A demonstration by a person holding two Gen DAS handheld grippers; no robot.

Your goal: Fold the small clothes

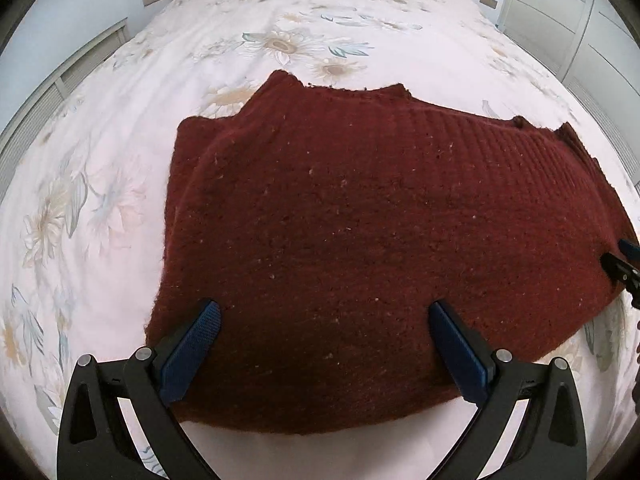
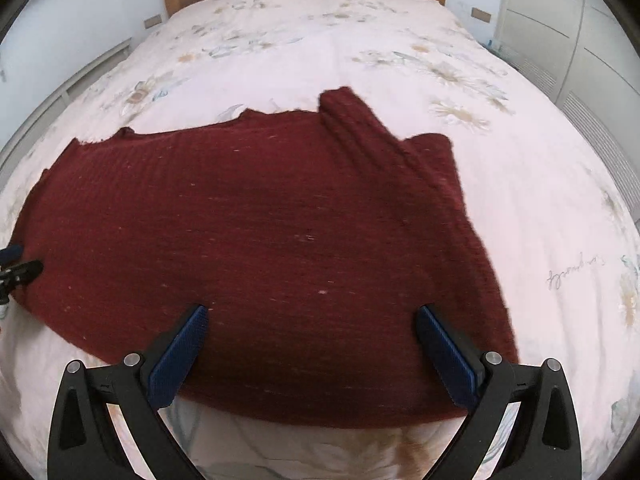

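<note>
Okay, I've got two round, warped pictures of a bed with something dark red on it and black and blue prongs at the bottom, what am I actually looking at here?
Each picture comes from a wide-angle camera mounted on a hand-held tool that a person carries, one per hand. The black arms with blue pads are each tool's two fingers.

One view looks along the left gripper, the other along the right gripper. Both stand wide open over the near edge of a dark red knitted sweater, which lies spread on a bed with a flowered cover. Nothing is held. The right gripper's tip also peeks in at the left view's right edge.
</note>
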